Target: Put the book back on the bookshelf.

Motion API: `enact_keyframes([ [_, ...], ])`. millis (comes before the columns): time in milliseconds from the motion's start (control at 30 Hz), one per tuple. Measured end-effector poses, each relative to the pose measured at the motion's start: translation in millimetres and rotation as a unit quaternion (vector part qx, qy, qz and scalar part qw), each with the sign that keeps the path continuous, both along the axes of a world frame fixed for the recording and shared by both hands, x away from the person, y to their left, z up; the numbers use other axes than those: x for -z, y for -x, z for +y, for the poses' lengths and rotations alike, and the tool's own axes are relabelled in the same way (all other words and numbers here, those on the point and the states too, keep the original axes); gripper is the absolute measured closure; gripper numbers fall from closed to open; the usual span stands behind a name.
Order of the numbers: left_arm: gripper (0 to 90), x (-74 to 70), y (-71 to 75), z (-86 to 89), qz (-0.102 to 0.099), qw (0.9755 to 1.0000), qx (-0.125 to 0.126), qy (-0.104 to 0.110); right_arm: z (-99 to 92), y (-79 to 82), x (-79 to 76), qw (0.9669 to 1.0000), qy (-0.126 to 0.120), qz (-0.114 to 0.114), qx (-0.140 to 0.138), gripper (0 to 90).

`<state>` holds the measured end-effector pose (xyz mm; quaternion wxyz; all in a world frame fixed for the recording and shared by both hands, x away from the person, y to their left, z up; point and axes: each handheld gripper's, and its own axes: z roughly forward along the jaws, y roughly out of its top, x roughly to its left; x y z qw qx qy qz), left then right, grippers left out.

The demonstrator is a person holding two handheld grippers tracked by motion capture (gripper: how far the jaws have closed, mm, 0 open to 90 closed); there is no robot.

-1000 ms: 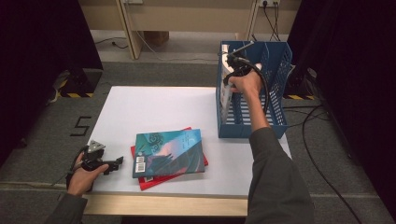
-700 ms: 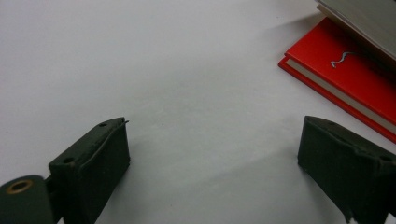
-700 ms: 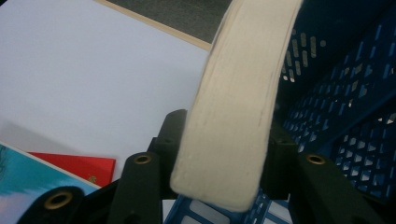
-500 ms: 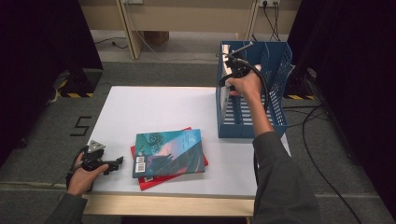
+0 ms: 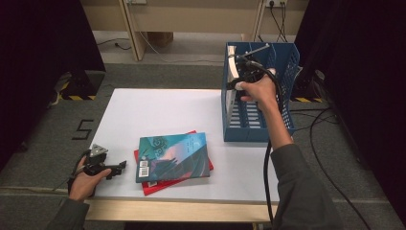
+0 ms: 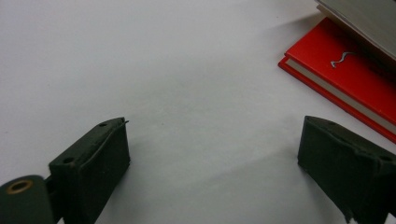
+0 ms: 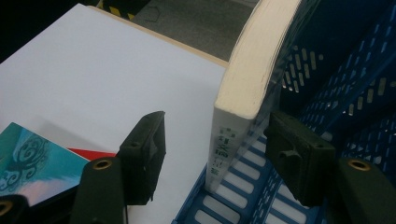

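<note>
Filing books into the blue rack at the right of the bench: one cream-edged book stands upright in it, between the just-opened jaws of the right tool, pads clear of it. Left to file: teal book atop red book, near centre; left tool wide open, empty, resting beside them

Cream-paged book stands upright (leaning a bit) at the blue rack's table-side wall.
</note>
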<state>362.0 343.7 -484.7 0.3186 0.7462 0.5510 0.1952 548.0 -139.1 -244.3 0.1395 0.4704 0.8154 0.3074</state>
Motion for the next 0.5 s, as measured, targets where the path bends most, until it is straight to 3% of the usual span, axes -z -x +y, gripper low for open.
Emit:
enact_keyframes([
  [500,8.0,0.0,0.0,0.1,0.000,1.0000,0.000,0.000,-16.0,21.1,-1.0,0.9993,-0.029,-0.021,0.010,32.5],
])
